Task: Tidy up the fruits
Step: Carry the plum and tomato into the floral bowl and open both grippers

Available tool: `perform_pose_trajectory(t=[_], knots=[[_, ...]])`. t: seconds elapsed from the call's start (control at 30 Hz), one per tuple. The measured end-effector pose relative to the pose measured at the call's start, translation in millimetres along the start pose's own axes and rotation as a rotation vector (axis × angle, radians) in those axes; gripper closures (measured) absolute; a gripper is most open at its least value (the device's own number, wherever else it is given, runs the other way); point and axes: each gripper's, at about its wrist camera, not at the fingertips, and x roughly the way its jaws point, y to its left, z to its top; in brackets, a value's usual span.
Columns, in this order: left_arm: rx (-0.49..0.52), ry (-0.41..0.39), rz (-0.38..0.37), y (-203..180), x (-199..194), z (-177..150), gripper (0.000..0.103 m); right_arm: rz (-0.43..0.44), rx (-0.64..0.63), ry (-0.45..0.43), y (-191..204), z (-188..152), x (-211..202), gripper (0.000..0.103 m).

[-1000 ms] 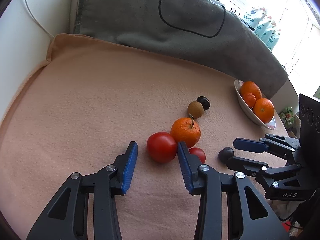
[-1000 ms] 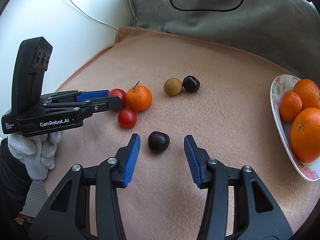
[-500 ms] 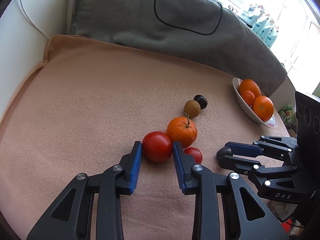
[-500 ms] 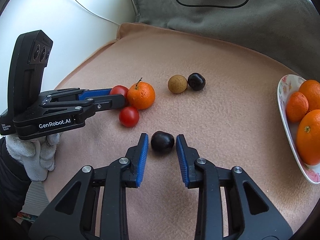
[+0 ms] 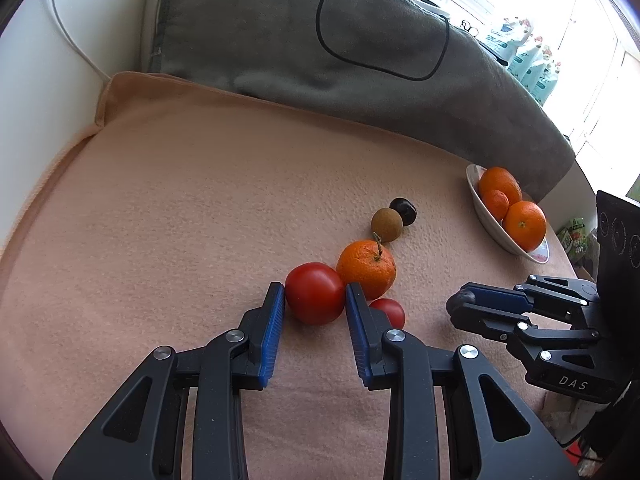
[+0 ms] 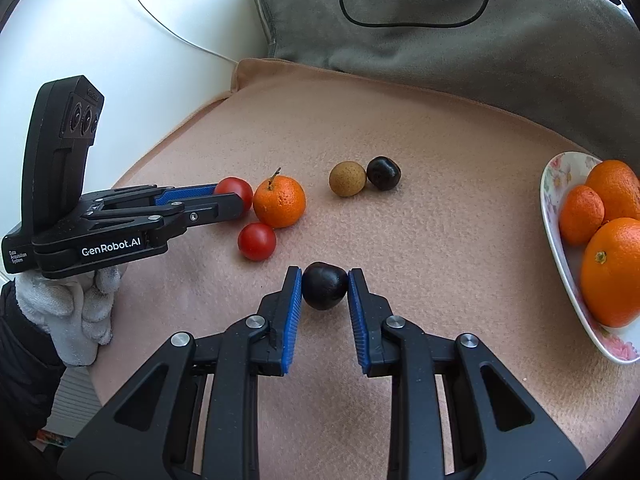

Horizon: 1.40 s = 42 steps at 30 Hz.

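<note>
My left gripper (image 5: 315, 298) is shut on the large red tomato (image 5: 315, 293), which rests on the peach cloth (image 5: 180, 208). A tangerine with a stem (image 5: 366, 269) touches it, and a small tomato (image 5: 387, 312) lies behind my right finger. My right gripper (image 6: 324, 286) is shut on a dark plum (image 6: 324, 286), still on the cloth. A brown round fruit (image 6: 347, 178) and a second dark plum (image 6: 383, 173) lie further back. A white bowl (image 6: 554, 216) at the right holds three oranges (image 6: 612, 272).
A grey blanket (image 5: 320, 52) with a black cable lies along the back of the cloth. A white wall with a thin wire stands at the left. The table edge runs just past the bowl at the right.
Both grippers moved forward and closed: the left onto the large tomato, the right onto the near dark plum. The fruits have stayed in place.
</note>
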Motion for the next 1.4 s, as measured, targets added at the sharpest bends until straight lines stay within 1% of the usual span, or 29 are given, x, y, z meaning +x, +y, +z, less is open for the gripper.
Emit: perform_pose_trajectory(t=[0.4, 0.63, 1.03, 1.4], knots=[[0.008, -0.035, -0.001, -13.4, -13.7, 4.8, 0.073, -0.023, 0.020, -0.054, -10.6, -4.5, -29.6, 0.079], [0.026, -0.055, -0.007, -27.3, -20.1, 9.6, 0.073, -0.042, 0.047, -0.098, -24.7, -8.0, -52.4, 0.079], [0.076, -0.080, -0.043, -60.4, -23.0, 19.0, 0.073, -0.091, 0.094, -0.161, -54.3, -15.2, -89.1, 0.079], [0.119, -0.092, -0.081, -96.1, -17.4, 30.0, 0.073, -0.142, 0.131, -0.204, -83.2, -24.8, -118.0, 0.079]])
